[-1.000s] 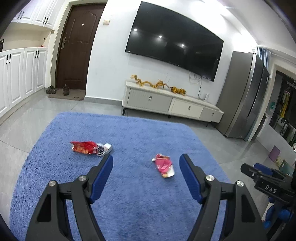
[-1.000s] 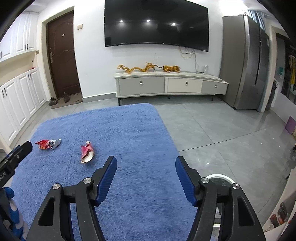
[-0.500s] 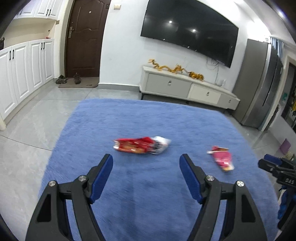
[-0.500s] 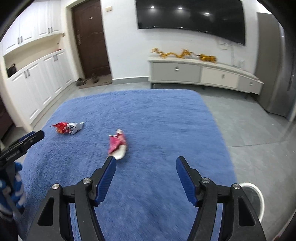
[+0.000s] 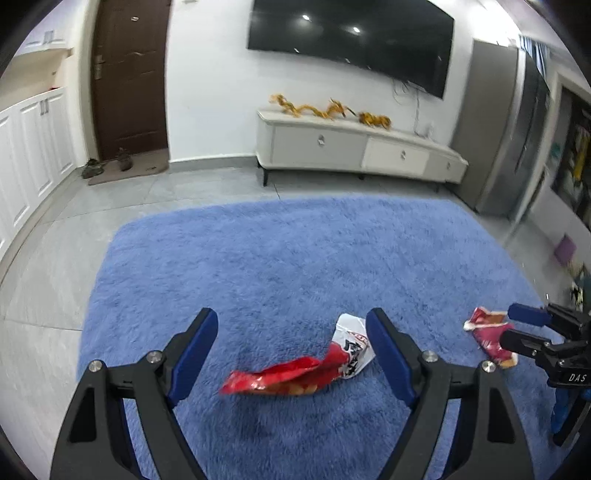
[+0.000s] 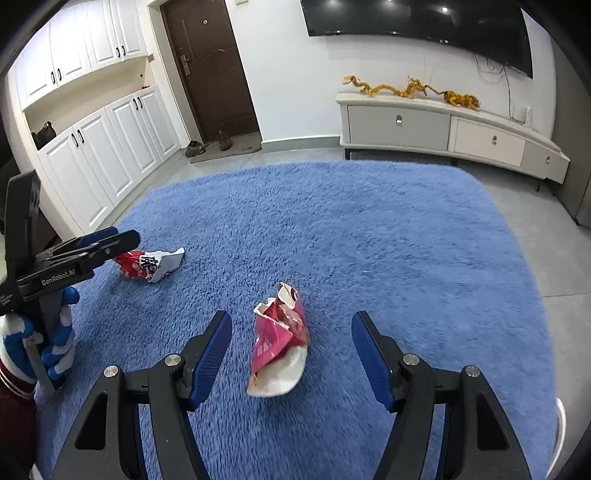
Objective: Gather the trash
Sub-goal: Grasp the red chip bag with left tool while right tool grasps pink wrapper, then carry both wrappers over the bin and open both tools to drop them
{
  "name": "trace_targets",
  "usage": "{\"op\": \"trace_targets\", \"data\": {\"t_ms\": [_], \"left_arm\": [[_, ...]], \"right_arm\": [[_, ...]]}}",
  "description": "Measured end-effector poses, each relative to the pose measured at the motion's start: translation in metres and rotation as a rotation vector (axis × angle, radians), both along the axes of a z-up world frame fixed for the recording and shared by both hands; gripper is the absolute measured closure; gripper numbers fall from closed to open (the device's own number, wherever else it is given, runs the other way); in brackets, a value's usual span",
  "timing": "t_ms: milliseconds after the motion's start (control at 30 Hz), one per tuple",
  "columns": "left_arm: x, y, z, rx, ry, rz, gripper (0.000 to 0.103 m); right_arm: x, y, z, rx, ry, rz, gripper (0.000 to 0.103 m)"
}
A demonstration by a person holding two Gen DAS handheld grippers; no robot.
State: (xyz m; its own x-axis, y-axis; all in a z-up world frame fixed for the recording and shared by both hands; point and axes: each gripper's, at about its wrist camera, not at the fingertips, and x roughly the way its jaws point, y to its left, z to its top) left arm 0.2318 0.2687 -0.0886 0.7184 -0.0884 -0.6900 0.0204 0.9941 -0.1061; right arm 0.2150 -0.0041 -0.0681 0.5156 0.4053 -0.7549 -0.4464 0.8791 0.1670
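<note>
The left gripper (image 5: pixel 290 354) is wide open, and nothing is held between its blue fingers (image 5: pixel 192 352). A red wrapper (image 5: pixel 295 374) lies on the blue rug (image 5: pixel 295 258) in the gap between them. The wrapper's white end goes behind the far finger, so that part is hidden. It is hard to tell whether the finger touches it.

The right gripper (image 6: pixel 291 349) is wide open too and holds nothing. A pink wrapper (image 6: pixel 282 339) lies crumpled on the rug (image 6: pixel 351 229) between its fingers, nearer the left one and touching neither. Its near end is white.

In the left view the pink wrapper (image 5: pixel 487 339) sits off to the right, and the other gripper covers part of it. In the right view the red wrapper (image 6: pixel 147 264) sits off to the left, with the left gripper's (image 6: pixel 110 240) tip over one end. A hand in a blue and white glove (image 6: pixel 55 343) holds that gripper, and the picture's edge cuts it off.

A curved white thing (image 6: pixel 559 432) peeks in at the low right edge. It is too cut off to name.

The rug has lots of open room past both wrappers. Grey floor tiles (image 6: pixel 546 251) go around its edges. Farther back are a long white cabinet (image 6: pixel 443 125) with gold dragons (image 6: pixel 399 86) on top, a black TV (image 6: pixel 417 18) on the wall, a brown door (image 6: pixel 210 70) with shoes (image 6: pixel 208 144) by it, and white cupboards (image 6: pixel 99 151) on the left. The left view is a bit blurry.
</note>
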Motion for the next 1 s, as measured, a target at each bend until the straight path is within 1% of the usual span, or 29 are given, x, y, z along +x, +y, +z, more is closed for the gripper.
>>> {"op": "trace_targets", "data": {"t_ms": [133,233,267,300,333,367,400,433,467,533,600,700,733,867,1000], "left_arm": [[0.007,-0.01,-0.016,0.023,0.075,-0.058,0.022],[0.004,-0.015,-0.015,0.02,0.072,-0.067,0.022],[0.004,-0.015,-0.015,0.017,0.077,-0.071,0.023],[0.003,-0.017,-0.016,0.019,0.083,-0.076,0.025],[0.003,-0.02,-0.018,0.029,0.092,-0.082,0.032],[0.002,-0.023,-0.019,0.039,0.1,-0.087,0.035],[0.0,-0.026,-0.02,0.047,0.103,-0.089,0.036],[-0.001,-0.028,-0.019,0.053,0.103,-0.089,0.039],[-0.002,-0.029,-0.02,0.053,0.103,-0.091,0.045],[-0.007,-0.031,-0.021,0.042,0.109,-0.089,0.051],[-0.011,-0.033,-0.021,0.047,0.108,-0.083,0.059],[-0.017,-0.034,-0.02,0.034,0.101,-0.067,0.067],[-0.019,-0.034,-0.02,0.024,0.102,-0.062,0.075],[-0.032,-0.035,-0.017,0.002,0.092,-0.04,0.076],[-0.052,-0.04,-0.009,-0.012,0.071,-0.043,0.076]], "right_arm": [[0.004,0.004,-0.011,0.008,0.026,0.003,0.038],[0.002,0.006,-0.015,-0.001,0.025,0.004,0.038],[0.001,0.006,-0.014,0.001,0.022,0.005,0.039],[0.001,0.005,-0.014,0.006,0.022,0.006,0.043],[0.0,0.005,-0.013,0.011,0.023,0.004,0.045],[-0.002,0.005,-0.013,0.009,0.021,0.002,0.049],[-0.002,0.005,-0.014,0.008,0.021,0.001,0.052],[-0.005,0.004,-0.014,0.007,0.022,0.0,0.054],[-0.006,0.004,-0.014,0.006,0.021,-0.001,0.057],[-0.007,0.004,-0.014,0.005,0.018,-0.004,0.061],[-0.01,0.004,-0.013,0.003,0.015,-0.002,0.068],[-0.015,0.004,-0.013,0.001,0.012,0.003,0.071],[-0.015,0.004,-0.012,0.005,0.014,0.006,0.071],[-0.026,0.0,-0.009,0.023,0.02,0.011,0.072],[-0.04,-0.01,-0.002,0.029,0.013,0.008,0.073]]}}
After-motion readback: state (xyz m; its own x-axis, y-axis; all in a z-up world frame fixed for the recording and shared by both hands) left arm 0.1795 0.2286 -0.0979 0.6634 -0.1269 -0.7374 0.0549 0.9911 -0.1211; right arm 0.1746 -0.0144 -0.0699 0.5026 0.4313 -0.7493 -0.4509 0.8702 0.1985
